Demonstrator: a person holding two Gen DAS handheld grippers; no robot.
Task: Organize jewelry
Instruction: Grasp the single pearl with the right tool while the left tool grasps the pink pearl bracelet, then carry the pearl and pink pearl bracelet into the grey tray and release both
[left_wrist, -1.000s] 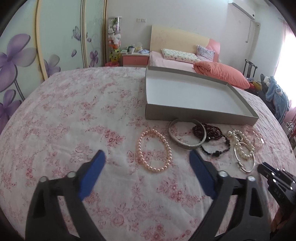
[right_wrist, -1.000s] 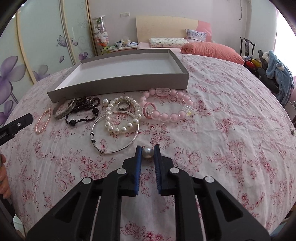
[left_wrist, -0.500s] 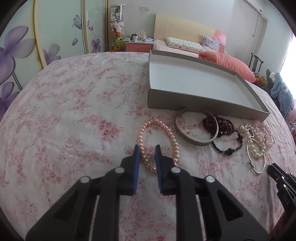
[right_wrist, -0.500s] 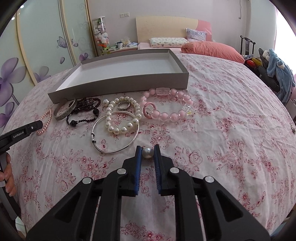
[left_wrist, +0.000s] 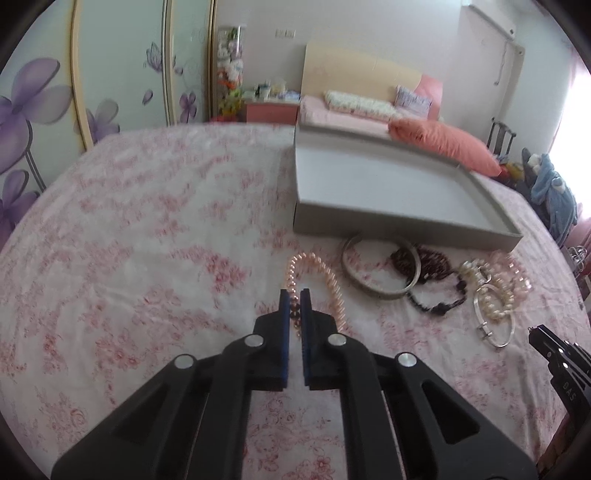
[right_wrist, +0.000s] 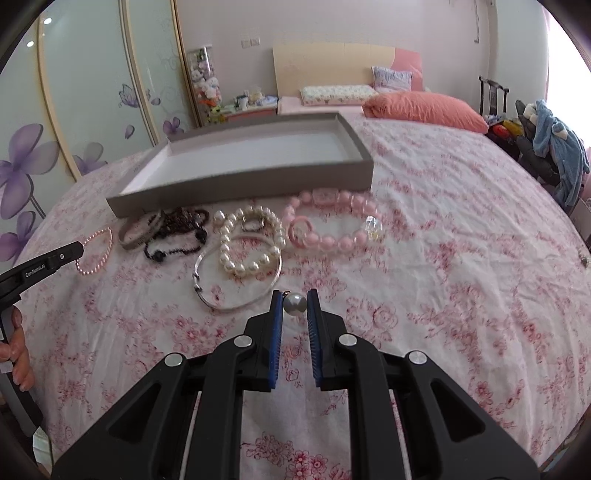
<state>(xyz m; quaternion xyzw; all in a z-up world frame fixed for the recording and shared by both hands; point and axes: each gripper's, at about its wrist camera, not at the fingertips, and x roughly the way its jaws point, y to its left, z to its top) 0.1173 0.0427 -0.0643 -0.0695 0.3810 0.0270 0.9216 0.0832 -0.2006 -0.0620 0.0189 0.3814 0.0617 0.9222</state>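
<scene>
here the left gripper (left_wrist: 294, 295) is clenched on the near side of the pink pearl bracelet (left_wrist: 334, 286), which lies on the bed's flowered cover just in front of the grey tray (left_wrist: 402, 223), near that tray's left corner. the right gripper (right_wrist: 294, 298) is clamped on a single grey pearl (right_wrist: 294, 303), hanging above the cover short of the silver bangle (right_wrist: 236, 275). to do the lift well, i would raise the bracelet straight up so the loop hangs free of the wide metal bangle (left_wrist: 380, 269) beside it, carry it over the tray wall, and let go only low over the tray floor, since beads may swing or slip from a thin pinch.
</scene>
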